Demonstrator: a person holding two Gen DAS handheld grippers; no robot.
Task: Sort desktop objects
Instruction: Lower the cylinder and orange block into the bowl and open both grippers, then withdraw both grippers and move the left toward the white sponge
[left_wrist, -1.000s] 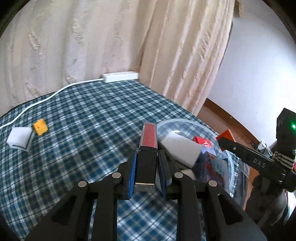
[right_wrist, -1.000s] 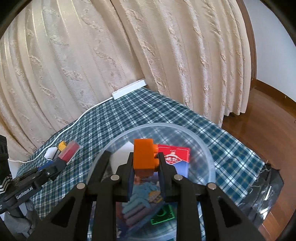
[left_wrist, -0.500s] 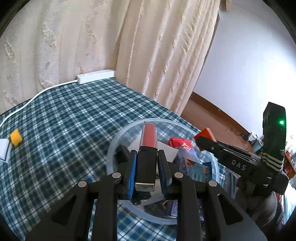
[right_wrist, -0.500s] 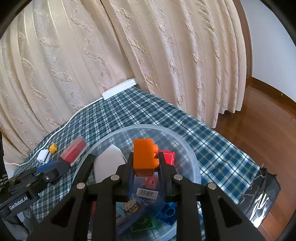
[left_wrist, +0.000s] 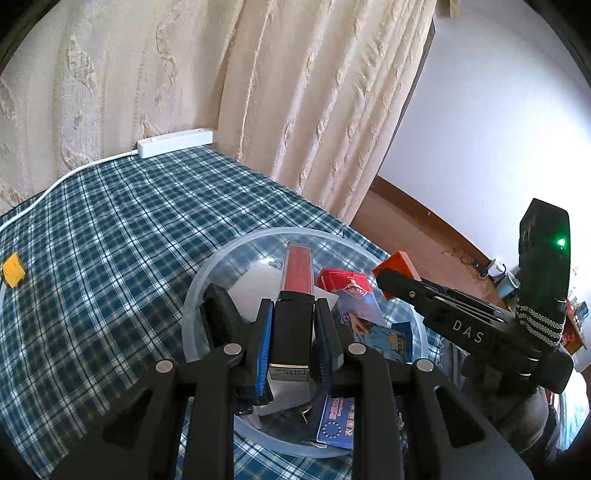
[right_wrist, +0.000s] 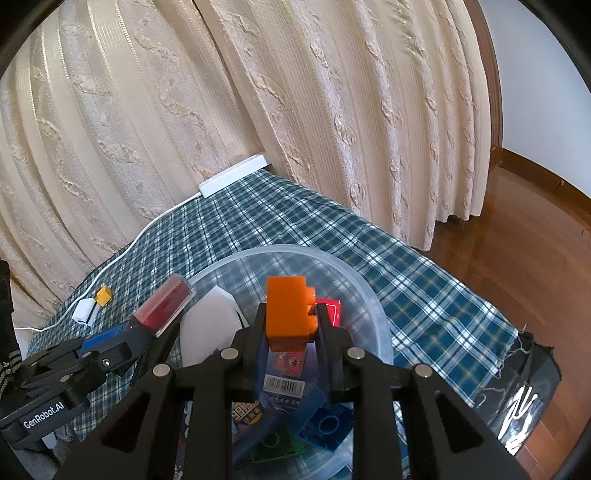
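Observation:
My left gripper (left_wrist: 293, 325) is shut on a black stick with a clear red cap (left_wrist: 297, 295), held over the clear plastic bowl (left_wrist: 207, 273). The same stick (right_wrist: 164, 308) shows at the left of the right wrist view, above the bowl's rim (right_wrist: 369, 295). An orange toy brick (right_wrist: 290, 312) is clamped in my right gripper (right_wrist: 290, 321), also above the bowl. In the left wrist view that brick (left_wrist: 397, 264) pokes out at the right gripper's tip (left_wrist: 397, 280). The bowl holds card packs, a white sponge (right_wrist: 210, 325) and blue and green bricks.
A small yellow block (left_wrist: 13, 269) and a white block (right_wrist: 83, 310) lie on the blue plaid cloth (left_wrist: 129, 229) at the left. A white power strip (left_wrist: 175, 142) with its cable sits by the curtain. The table edge and wooden floor (right_wrist: 517, 258) are to the right.
Both grippers have moved over the bowl with their objects still held. In the left wrist view the bowl has slid from the right to under the fingers; the yellow block drifted to the left edge.

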